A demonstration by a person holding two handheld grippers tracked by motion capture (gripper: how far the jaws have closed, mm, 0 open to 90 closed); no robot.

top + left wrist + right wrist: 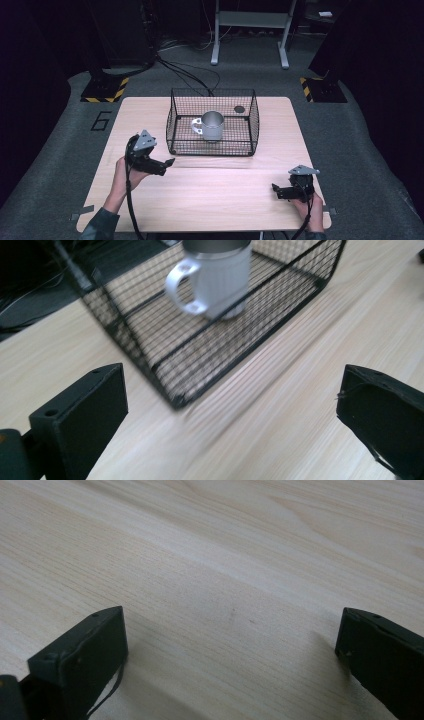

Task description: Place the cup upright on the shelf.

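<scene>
**Both Grippers Unloaded; Mug Seated in Wire Basket**

On the light wooden counter [210, 190], toward its far edge and near the middle of its width, stands a black rectangular wire-mesh basket [172, 127] with an open top. Inside the basket, an upright silver metal mug [212, 125] rests on the mesh floor, its looped handle pointing to the left side of the counter. From the high view, the mug sits near the centre of the basket, clear of all four walls.

Left gripper [167, 163]: held above the counter near the basket's front left corner, aimed toward the basket. Its fingers [80, 425] are spread wide apart with nothing between them. In the left gripper view, the basket corner [175, 400] lies ahead of the gap between the fingers, and the mug [220, 282] appears beyond it through the mesh, slightly blurred. The gripper is not touching the basket.

Right gripper [278, 191]: positioned low over the counter near the front right corner, well apart from the basket, aimed to the left. Its fingers [80, 660] are likewise spread wide apart and hold nothing. Bare wood grain [225, 580] lies between and ahead of them.

A black cable trails from each gripper toward the near edge of the counter.
</scene>
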